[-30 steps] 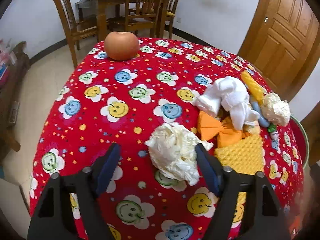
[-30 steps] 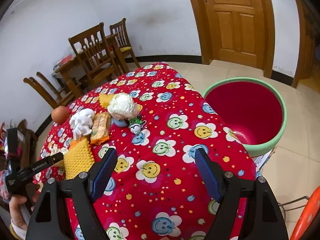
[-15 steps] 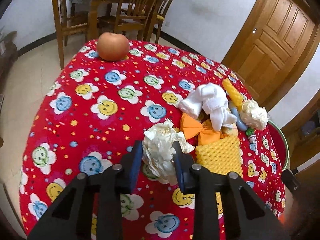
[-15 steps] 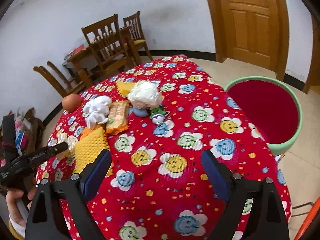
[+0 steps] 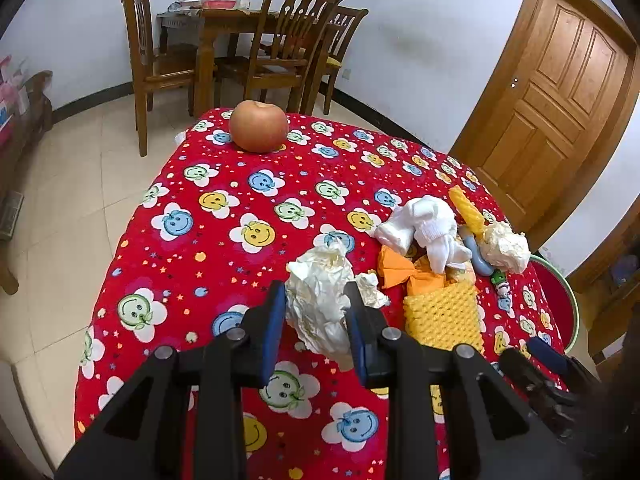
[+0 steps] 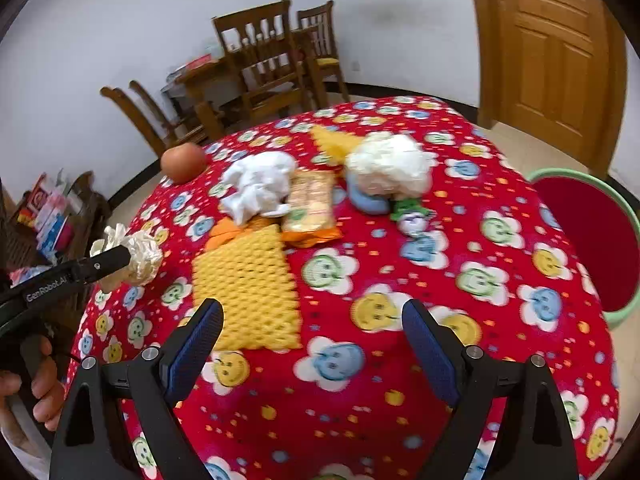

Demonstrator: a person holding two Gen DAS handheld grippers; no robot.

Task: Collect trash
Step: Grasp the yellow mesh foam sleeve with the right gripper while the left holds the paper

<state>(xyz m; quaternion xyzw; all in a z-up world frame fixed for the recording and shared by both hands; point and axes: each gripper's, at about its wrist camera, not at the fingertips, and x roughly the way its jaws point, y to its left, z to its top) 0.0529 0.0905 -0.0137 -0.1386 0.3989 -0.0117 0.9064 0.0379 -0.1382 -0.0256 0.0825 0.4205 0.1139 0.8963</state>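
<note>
My left gripper (image 5: 318, 304) is shut on a crumpled cream paper wad (image 5: 320, 300), held just above the red smiley tablecloth (image 5: 224, 216). The right wrist view shows the same wad (image 6: 138, 258) at the left gripper's tip, off the table's left edge. My right gripper (image 6: 312, 320) hangs open over the cloth with nothing between its fingers, just right of a yellow foam net (image 6: 246, 284). Farther back lie a white tissue clump (image 6: 258, 190), a snack wrapper (image 6: 312, 208), orange paper (image 6: 226, 232) and a second paper wad (image 6: 390, 170).
A red bin with a green rim (image 6: 592, 224) stands on the floor right of the table. An apple (image 5: 259, 126) sits at the far edge. A small green toy (image 6: 412, 216) and a blue object (image 6: 368, 202) lie by the second wad. Wooden chairs (image 5: 288, 40) stand behind.
The left jaws closed on the paper wad and lifted it off the cloth. The right gripper swung left over the table, toward the pile, and opened a little wider.
</note>
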